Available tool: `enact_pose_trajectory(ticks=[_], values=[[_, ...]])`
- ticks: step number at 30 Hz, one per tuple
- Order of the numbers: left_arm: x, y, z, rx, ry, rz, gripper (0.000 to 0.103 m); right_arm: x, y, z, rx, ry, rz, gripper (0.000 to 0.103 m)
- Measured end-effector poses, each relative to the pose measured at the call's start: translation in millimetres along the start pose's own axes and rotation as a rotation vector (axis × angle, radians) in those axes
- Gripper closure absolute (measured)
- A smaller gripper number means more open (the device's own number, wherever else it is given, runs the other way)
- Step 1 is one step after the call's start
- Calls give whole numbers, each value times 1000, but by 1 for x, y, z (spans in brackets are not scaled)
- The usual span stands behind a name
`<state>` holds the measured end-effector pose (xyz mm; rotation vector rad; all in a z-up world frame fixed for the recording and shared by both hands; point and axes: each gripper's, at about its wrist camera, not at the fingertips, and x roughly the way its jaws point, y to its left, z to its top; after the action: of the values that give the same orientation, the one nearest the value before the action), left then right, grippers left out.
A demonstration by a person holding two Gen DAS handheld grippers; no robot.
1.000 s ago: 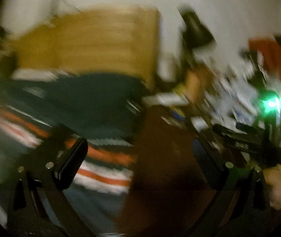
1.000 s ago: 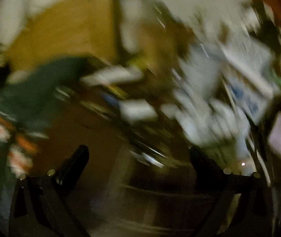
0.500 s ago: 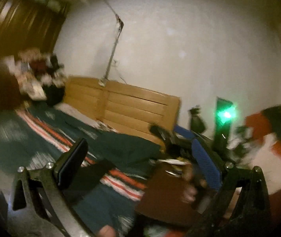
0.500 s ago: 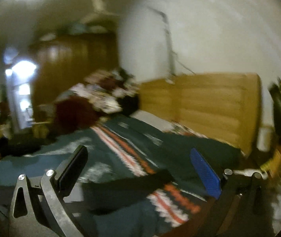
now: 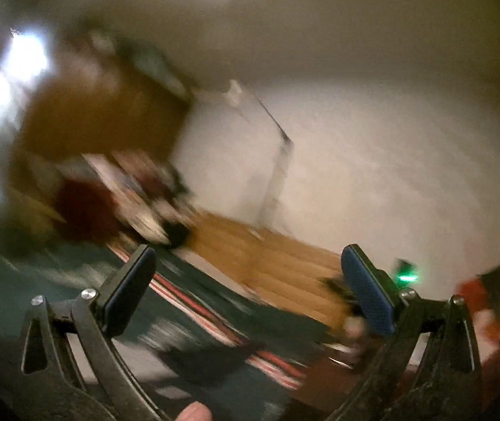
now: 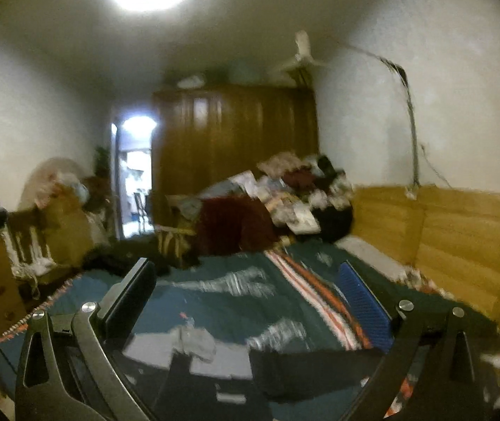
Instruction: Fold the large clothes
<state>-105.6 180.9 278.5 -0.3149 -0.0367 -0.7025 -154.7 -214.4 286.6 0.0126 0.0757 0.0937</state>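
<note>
A dark garment (image 6: 306,368) lies flat on the near part of a bed covered by a teal blanket with orange and white stripes (image 6: 236,301). A small grey cloth (image 6: 197,343) lies beside it. My right gripper (image 6: 250,301) is open and empty, held above the bed. My left gripper (image 5: 250,294) is open and empty, tilted, well above the bed; the dark garment (image 5: 211,358) shows blurred below it. The other gripper's green light (image 5: 406,275) shows at the right of the left wrist view.
A wooden headboard (image 6: 460,242) runs along the right wall. A pile of clothes and pillows (image 6: 285,196) sits at the far end of the bed before a brown wardrobe (image 6: 232,133). A doorway (image 6: 134,175) and cluttered furniture (image 6: 39,238) stand at left.
Both grippers have swung up and to the left, from the cluttered side table toward the bed and the far wall. Both stay open and empty.
</note>
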Motion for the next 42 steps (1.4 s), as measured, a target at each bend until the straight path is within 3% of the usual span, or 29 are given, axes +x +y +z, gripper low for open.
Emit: enact_pose_trajectory(ticks=[2,4,7,10,13,18,23,27,31,34,37,41,42], values=[[-33,6,43,51,-103,164,0,-7,5,35,-9,-82,11,0],[-61,9,88,104,-177,261,0,-14,0,73,-15,-161,23,0],[-96,2,150,242,-282,544,0,-29,-10,144,-4,-291,42,0],[-124,-11,210,343,-350,792,0,-41,-22,214,-40,-393,-79,0],[-146,-27,251,370,-368,933,0,-53,-37,293,-79,-492,-230,0],[-181,-60,280,469,-441,1169,0,-86,-58,365,-123,-621,-487,0],[-216,-67,275,447,-477,1255,0,-112,-70,392,-174,-714,-668,0],[-243,-54,255,412,-515,1245,0,-127,-83,391,-142,-698,-676,0],[-247,-15,235,365,-436,1195,0,-143,-92,366,-88,-691,-668,0],[-231,23,190,324,-304,1146,0,-138,-100,331,-98,-657,-613,0],[-216,68,129,270,-198,1090,0,-125,-86,277,-152,-553,-520,0],[-198,148,16,132,-86,1063,0,-88,-37,157,-302,-363,-414,0],[-196,174,-16,60,-57,1040,0,-79,-24,126,-341,-330,-397,0]])
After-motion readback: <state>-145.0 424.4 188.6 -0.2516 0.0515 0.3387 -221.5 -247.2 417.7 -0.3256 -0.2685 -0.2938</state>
